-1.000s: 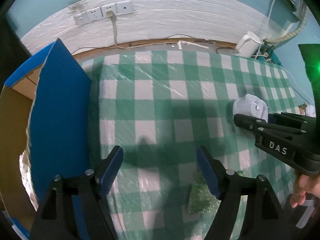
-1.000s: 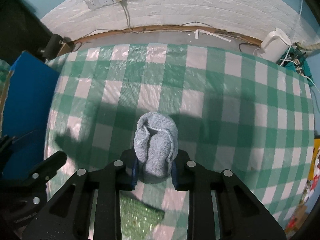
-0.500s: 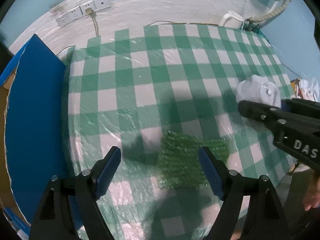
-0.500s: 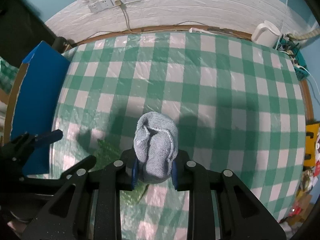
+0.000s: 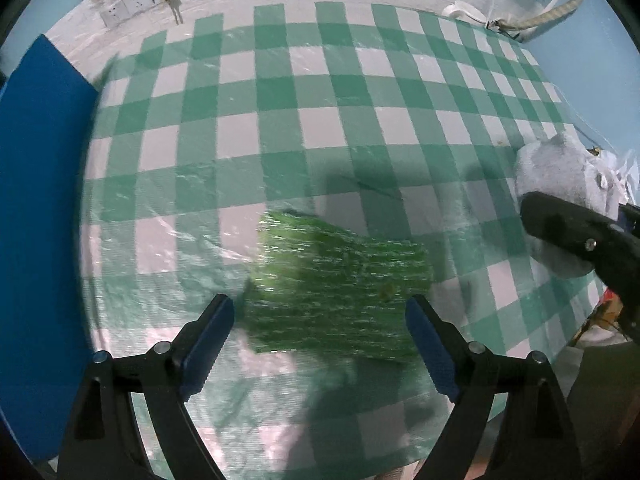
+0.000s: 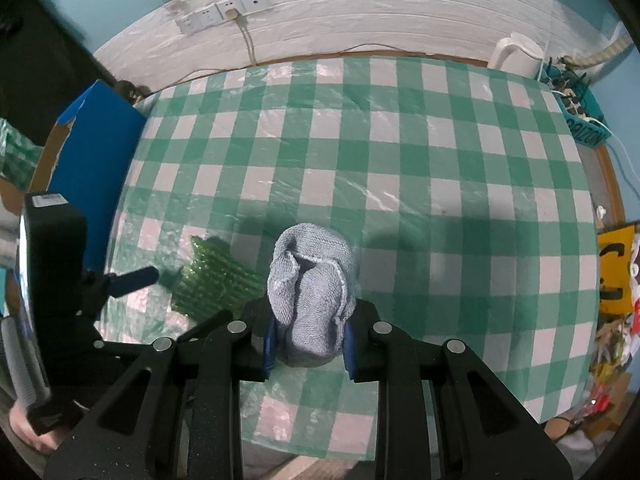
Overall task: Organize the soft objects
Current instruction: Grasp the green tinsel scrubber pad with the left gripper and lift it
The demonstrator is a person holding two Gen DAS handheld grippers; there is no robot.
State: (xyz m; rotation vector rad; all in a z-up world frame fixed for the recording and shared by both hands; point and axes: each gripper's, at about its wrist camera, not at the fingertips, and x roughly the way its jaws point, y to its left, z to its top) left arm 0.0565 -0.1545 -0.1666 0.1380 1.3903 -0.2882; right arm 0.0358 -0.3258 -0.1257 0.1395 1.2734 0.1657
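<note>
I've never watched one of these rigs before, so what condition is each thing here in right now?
Left gripper: open, empty, above the green cloth.
Right gripper: shut on the grey cloth.
Grey cloth: bunched, lifted off the table.
Green cloth: lying flat on the tablecloth.
Blue box: at the table's left edge; contents hidden.

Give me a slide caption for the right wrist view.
Right tool gripping rolled grey sock above checkered tablecloth.

table covered by a green-and-white checked cloth under clear plastic film. a shiny green textured sheet lies flat on it, just ahead of and between the open left jaws, left of the right jaws.
</note>
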